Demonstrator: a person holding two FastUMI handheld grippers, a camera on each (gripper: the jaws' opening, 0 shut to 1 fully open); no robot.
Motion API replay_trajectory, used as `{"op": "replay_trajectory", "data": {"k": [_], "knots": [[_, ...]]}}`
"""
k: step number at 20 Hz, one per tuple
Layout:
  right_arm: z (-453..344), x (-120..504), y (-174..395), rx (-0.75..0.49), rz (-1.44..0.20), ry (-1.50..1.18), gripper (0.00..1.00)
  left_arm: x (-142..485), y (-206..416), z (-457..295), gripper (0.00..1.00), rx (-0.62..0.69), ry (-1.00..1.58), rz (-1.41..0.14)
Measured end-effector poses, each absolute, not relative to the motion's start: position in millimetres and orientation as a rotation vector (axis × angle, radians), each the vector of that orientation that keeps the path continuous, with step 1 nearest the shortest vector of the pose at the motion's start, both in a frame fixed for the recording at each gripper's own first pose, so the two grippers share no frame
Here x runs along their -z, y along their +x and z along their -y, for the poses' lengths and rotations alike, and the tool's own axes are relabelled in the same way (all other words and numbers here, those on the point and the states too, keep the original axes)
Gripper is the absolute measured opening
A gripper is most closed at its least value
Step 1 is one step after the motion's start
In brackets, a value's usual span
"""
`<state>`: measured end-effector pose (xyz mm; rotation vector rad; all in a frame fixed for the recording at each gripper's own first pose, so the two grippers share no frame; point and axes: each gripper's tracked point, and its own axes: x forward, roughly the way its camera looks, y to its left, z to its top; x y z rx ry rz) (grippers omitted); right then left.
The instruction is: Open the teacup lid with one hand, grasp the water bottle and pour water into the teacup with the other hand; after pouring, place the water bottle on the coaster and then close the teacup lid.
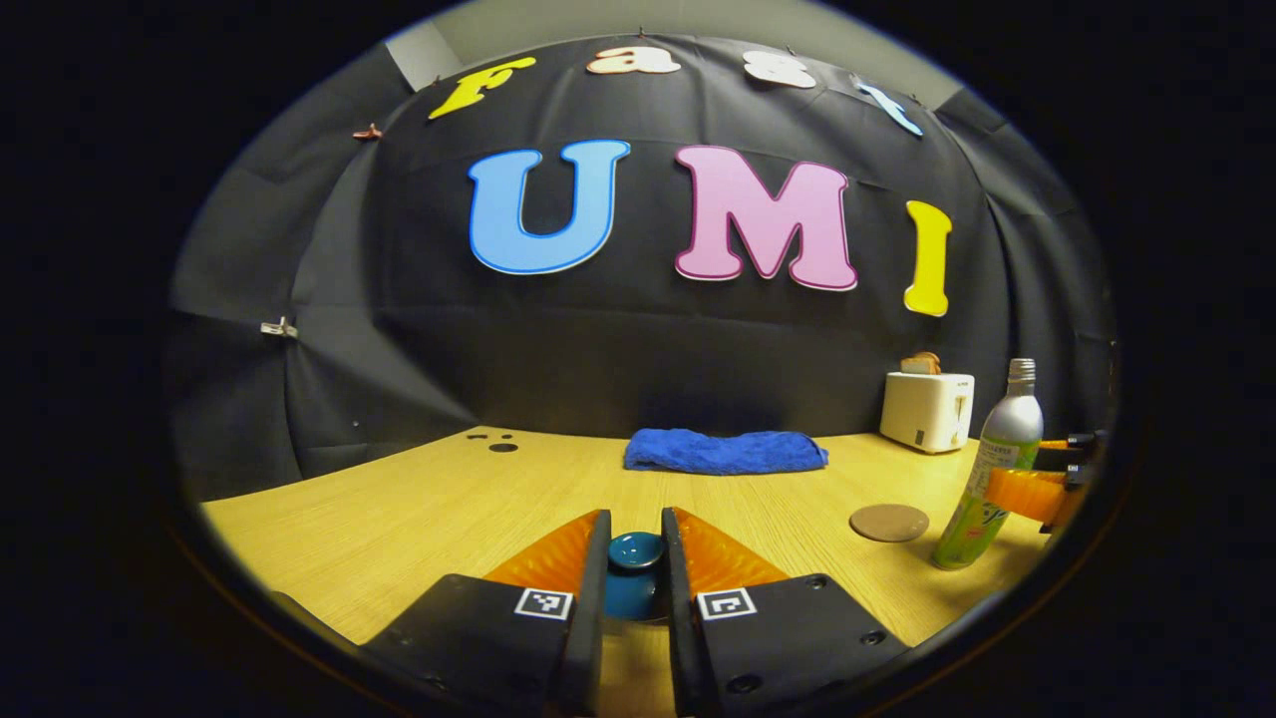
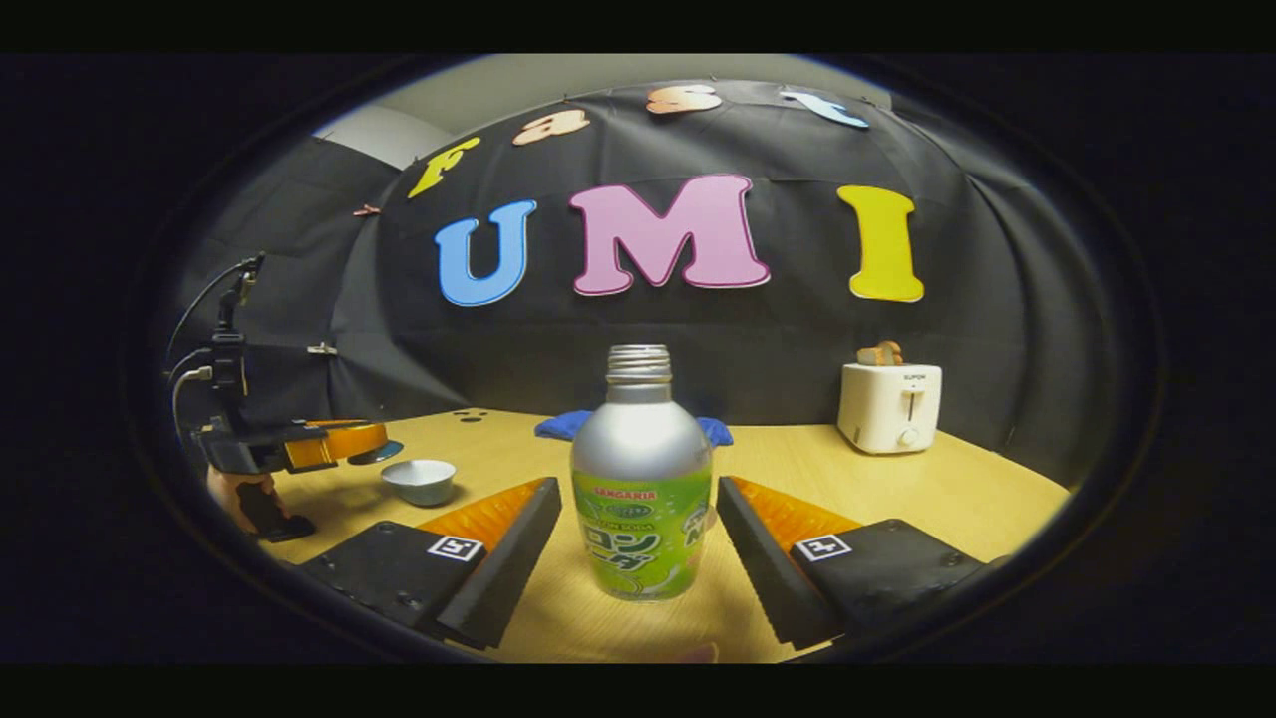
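In the left gripper view my left gripper (image 1: 635, 521) is shut on the knob of the teal teacup lid (image 1: 635, 554), held above the table. From the right gripper view, that left gripper (image 2: 334, 441) hangs with the lid's teal rim (image 2: 377, 455) up and left of the open white teacup (image 2: 419, 481). A silver bottle with a green label (image 2: 641, 449), uncapped, stands upright between the fingers of my right gripper (image 2: 638, 491), which is open with a gap on each side. The left gripper view shows the bottle (image 1: 995, 469) with the right gripper's orange fingers (image 1: 1027, 491) around it, just right of the round brown coaster (image 1: 888, 523).
A folded blue towel (image 1: 726, 451) lies at the back of the wooden table (image 1: 419, 509). A white toaster (image 1: 927, 409) with toast in it stands at the back right. A hand (image 2: 234, 494) holds the left gripper near the table's left edge.
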<state>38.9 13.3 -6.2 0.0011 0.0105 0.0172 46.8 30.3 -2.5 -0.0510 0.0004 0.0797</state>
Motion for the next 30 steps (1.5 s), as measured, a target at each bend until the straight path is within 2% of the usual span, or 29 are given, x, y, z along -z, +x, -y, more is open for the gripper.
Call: {"op": "replay_trajectory", "data": {"k": [1,2,6,11,13,19,24,30], "knots": [[-12,6,39,-0.016,-0.01,0.0,0.79,2,46,-32,0.31,-0.088,-0.053,0.004],[-14,5,38,-0.027,-0.013,0.002,0.81,2,47,-31,0.31,-0.088,-0.056,0.001],[-12,2,42,-0.014,-0.003,-0.043,0.79,3,42,-47,0.31,-0.114,-0.039,0.0],[-17,-42,60,0.065,0.051,-0.493,0.78,5,34,-86,0.34,-0.182,-0.006,-0.005],[-46,-57,81,0.024,0.046,-0.717,0.78,6,29,-110,0.31,-0.209,-0.004,-0.007],[-104,-31,106,-0.104,0.019,-1.234,0.77,6,25,-126,0.31,-0.208,-0.003,-0.008],[-124,-10,116,-0.192,0.015,-1.43,0.77,5,25,-125,0.31,-0.191,-0.003,-0.007],[-138,-4,123,-0.241,0.052,-1.646,0.77,5,24,-125,0.31,-0.191,-0.003,-0.008]]}}
